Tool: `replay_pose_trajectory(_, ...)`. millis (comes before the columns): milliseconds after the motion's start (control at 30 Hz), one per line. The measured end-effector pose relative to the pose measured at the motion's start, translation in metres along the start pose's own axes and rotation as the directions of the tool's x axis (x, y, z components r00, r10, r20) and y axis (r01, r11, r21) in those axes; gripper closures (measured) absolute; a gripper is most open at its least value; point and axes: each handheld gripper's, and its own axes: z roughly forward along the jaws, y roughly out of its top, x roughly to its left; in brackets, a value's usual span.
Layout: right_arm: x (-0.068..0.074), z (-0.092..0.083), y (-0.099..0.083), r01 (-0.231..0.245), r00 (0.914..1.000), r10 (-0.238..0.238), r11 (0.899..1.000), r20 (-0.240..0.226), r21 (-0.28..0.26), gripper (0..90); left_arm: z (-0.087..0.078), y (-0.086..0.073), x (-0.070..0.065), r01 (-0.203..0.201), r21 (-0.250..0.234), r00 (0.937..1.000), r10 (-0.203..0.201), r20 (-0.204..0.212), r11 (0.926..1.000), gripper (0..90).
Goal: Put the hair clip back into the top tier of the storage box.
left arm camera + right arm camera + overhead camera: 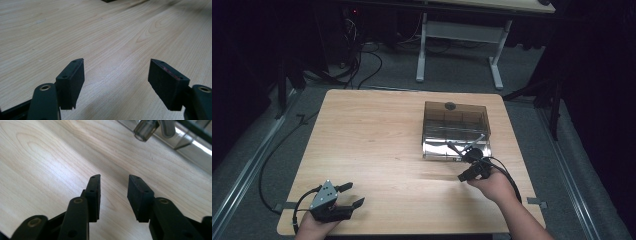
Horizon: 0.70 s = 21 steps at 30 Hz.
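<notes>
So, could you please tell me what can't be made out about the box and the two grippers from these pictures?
- Box: high view, what its compartments hold is too small and dark behind the smoky walls.
- Box, right gripper view: the top edge cuts it off; a knob and the front show.
- Right gripper: high view, its jaws merge with the box front; touching or not, unclear.
- Left gripper: high view, the hand beneath is cut off by the bottom edge.

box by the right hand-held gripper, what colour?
Smoky translucent brown box with a black knob on its lid; best in the high view.

Left gripper [116, 72] and right gripper [113, 186]: fingers apart.
</notes>
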Motion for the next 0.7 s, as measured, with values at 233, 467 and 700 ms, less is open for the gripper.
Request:
replay_pose_trajectory(233,0.003,0.007,-0.026,0.028,0.9996,-0.028,0.985,0.0,-0.173,58.7,0.0,0.0,0.0,0.002,-0.001,1.0,-0.002,-0.007,1.0,29.8)
replay_pose_trajectory(467,0.006,0.016,-0.051,0.024,0.9993,-0.033,0.942,-0.021,-0.334,56.0,0.0,0.0,0.0,0.005,-0.008,0.9999,-0.006,-0.012,0.9999,29.7)
replay_pose_trajectory(700,0.006,0.029,-0.075,0.02,0.9997,-0.025,0.859,-0.003,-0.512,54.6,-0.001,-0.001,0.001,0.01,-0.023,0.9998,-0.01,-0.02,0.9997,29.6)
